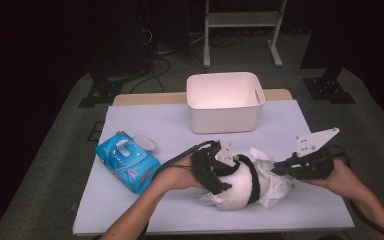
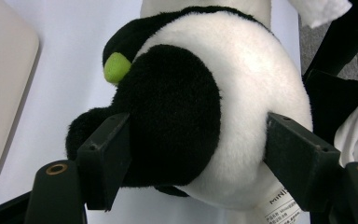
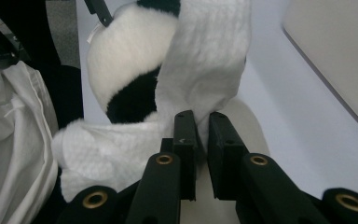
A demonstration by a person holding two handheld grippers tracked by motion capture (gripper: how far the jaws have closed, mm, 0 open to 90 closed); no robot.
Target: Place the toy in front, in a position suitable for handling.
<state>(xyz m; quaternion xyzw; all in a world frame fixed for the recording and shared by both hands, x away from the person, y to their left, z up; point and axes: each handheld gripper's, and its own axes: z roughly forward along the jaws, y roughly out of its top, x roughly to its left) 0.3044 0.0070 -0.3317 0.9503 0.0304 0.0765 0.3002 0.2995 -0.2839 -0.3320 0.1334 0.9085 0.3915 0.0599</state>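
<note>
Table (image 1: 300,125) pale, room dark | left hand-held gripper (image 2: 198,154) clamps plush panda (image 2: 242,84) | right hand-held gripper (image 3: 202,135) pinches white wipe (image 3: 205,60)

A white rectangular bin (image 1: 225,102) stands at the far middle of the table (image 1: 290,125), its pale inside lit and its rim rounded at the corners. The tabletop is covered in a light lavender-grey surface, with a strip of bare wood (image 1: 145,98) showing along the far edge. Toward the near left lies a blue pack of wet wipes (image 1: 128,162), set at a slant, its flap lid facing up. Just beside the pack's far corner rests 1 small white oval piece (image 1: 144,142). Beyond the table, on the grey floor, stand the legs of a pale metal frame (image 1: 242,30) and dark stands with loose cables (image 1: 155,60).
</note>
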